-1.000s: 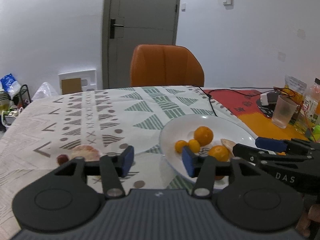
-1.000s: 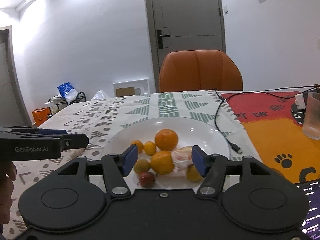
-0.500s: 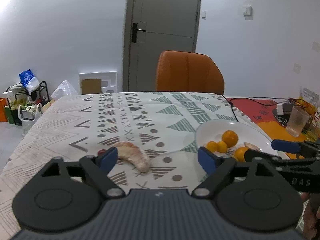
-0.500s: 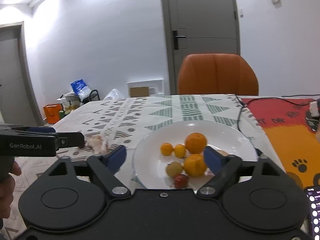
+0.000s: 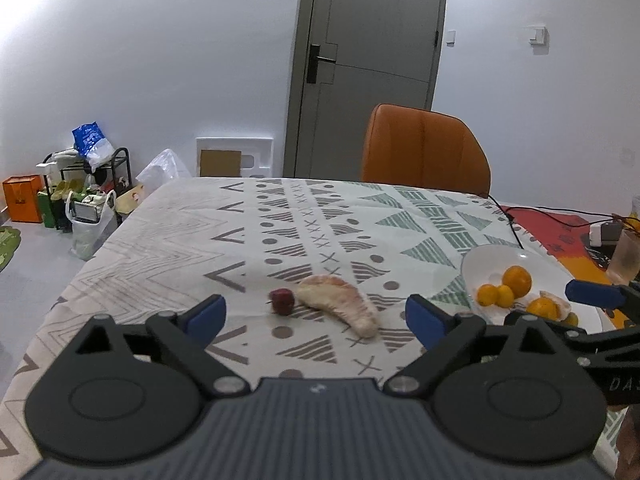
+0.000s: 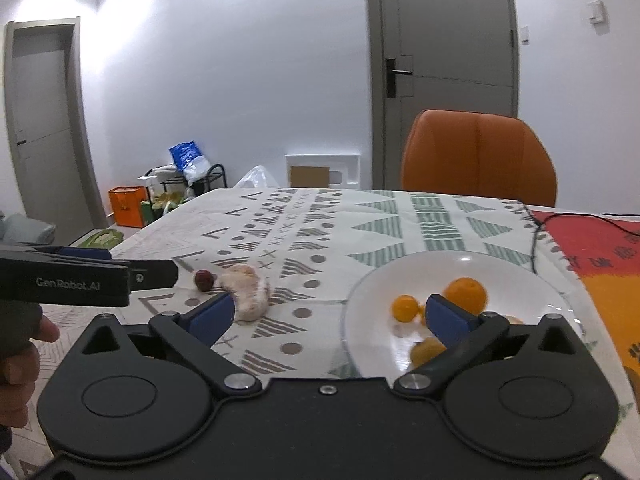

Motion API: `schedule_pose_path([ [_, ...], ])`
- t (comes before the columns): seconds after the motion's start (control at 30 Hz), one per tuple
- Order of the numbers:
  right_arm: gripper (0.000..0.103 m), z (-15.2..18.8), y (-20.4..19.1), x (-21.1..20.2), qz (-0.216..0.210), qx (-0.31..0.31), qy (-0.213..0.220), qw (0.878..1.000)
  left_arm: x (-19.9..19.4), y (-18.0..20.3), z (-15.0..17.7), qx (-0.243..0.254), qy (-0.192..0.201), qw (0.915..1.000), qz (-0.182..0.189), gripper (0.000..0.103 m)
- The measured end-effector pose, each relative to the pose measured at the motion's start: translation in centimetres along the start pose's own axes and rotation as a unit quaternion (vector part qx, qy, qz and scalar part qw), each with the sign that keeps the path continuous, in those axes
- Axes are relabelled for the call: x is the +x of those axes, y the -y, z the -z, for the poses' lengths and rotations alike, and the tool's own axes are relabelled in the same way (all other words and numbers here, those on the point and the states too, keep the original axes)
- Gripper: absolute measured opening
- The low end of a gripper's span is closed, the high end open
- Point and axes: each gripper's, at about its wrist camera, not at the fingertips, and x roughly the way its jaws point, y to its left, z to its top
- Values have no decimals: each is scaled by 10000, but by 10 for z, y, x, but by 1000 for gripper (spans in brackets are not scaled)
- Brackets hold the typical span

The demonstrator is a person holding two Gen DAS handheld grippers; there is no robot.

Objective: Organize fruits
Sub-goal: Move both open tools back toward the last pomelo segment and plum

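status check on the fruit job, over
Left gripper and right gripper both opening, nothing between the jaws. Peeled pomelo wedge and small red fruit lie loose on the tablecloth, oranges in the white plate. Nothing in the way.

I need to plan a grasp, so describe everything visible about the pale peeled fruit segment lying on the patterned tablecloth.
The pale, pinkish peeled fruit segment is a curved wedge, thick at one end and tapering at the other, with a fibrous, membrane-like surface. It lies flat on the patterned tablecloth, outside the white plate. A small dark red fruit sits right beside its thicker end; whether they touch is unclear. Neither gripper touches it.
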Motion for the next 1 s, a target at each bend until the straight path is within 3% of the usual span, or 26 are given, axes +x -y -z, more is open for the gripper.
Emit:
schedule_pose_path([
  [0.33, 103, -5, -29, 23, -124, -263, -203, 9994, 11, -31, 5, -151, -128, 9998, -25, 96],
  [0.67, 103, -12, -45, 44, 218, -497, -90, 9985, 21, -59, 0, -281, -107, 9995, -4, 96],
  [1.0, 103, -14, -57, 66, 161, -554, -139, 9982, 40, -74, 4, -337, -263, 9991, -16, 96],
])
